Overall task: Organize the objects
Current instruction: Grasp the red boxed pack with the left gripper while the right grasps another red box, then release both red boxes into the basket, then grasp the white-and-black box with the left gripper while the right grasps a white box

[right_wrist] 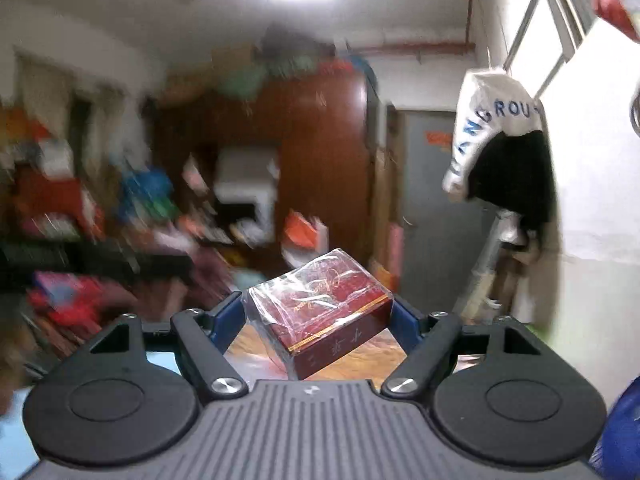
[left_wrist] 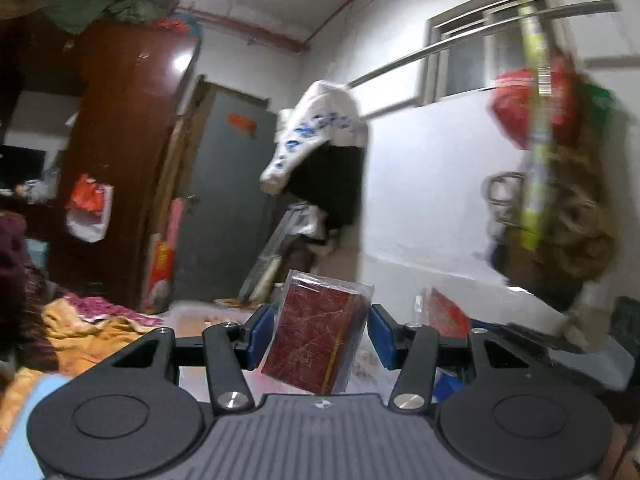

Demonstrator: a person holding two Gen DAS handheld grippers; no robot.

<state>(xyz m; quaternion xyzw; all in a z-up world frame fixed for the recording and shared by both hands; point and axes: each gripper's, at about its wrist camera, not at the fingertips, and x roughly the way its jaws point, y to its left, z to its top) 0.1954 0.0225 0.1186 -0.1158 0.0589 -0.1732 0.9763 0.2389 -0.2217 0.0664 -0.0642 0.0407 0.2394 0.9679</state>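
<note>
My left gripper is shut on a dark red box wrapped in clear film, held upright and slightly tilted between the blue pads, raised in the air. My right gripper is shut on a second dark red film-wrapped box with a gold band, lying flat and turned at an angle between its blue pads. Both views point up at the room, so whatever lies under the boxes is mostly hidden.
A brown wardrobe and grey door stand at the back. A white and black jacket hangs from a rail on the white wall. Red bags hang at right. Orange bedding lies at left. Cluttered shelves are blurred.
</note>
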